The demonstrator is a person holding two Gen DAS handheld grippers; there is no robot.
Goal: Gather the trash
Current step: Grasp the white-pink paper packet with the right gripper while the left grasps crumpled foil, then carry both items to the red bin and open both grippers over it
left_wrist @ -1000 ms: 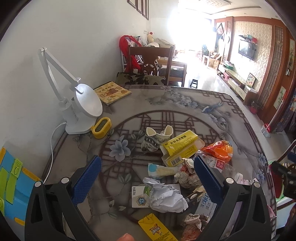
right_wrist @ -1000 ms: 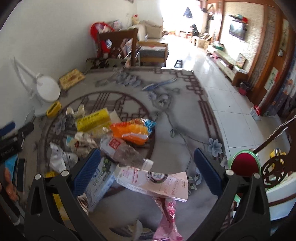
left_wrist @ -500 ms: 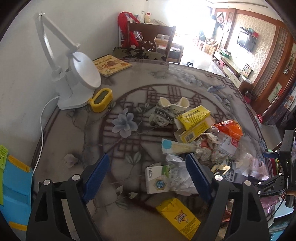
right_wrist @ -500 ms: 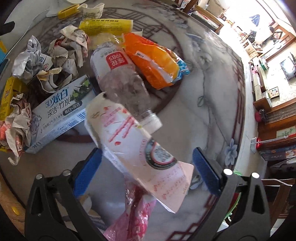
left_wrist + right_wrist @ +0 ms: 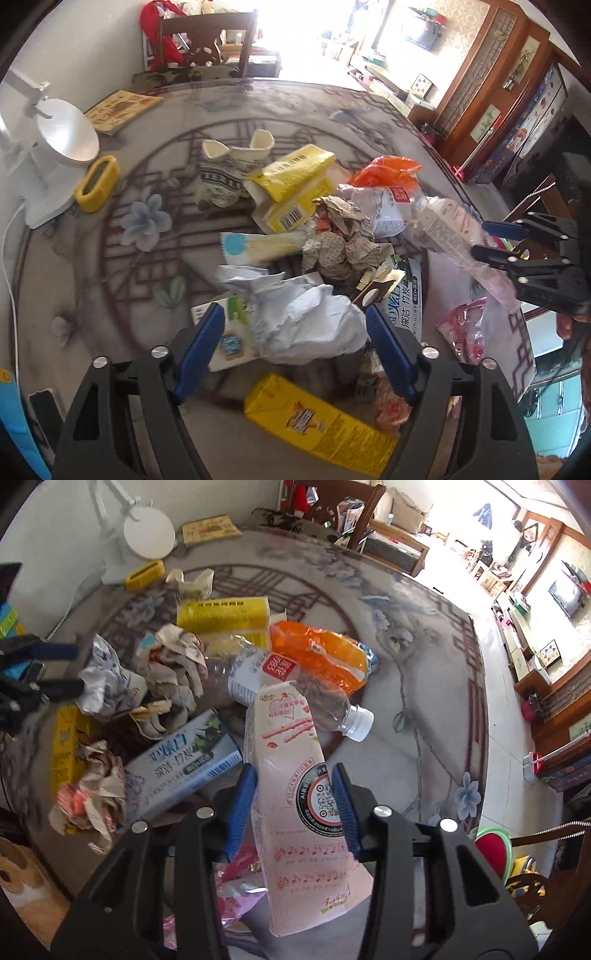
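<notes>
Round and painted with flowers, the table (image 5: 155,225) is covered in trash. Closest in the right wrist view, the right gripper (image 5: 293,805) has its blue jaws on both sides of a long pink packet (image 5: 295,775). Its jaws are closing, and the pads look right at the packet's edges. The packet's long side runs away from the gripper, toward the clear bottle (image 5: 325,701) behind it. So the right hand is the near one for this packet.

On the other side, the left gripper (image 5: 295,343) has its jaws apart around a crumpled white paper (image 5: 306,321). The paper sits between the pads, maybe just touching them. Farther back lie a yellow box (image 5: 295,181) and an orange bag (image 5: 384,171).
</notes>
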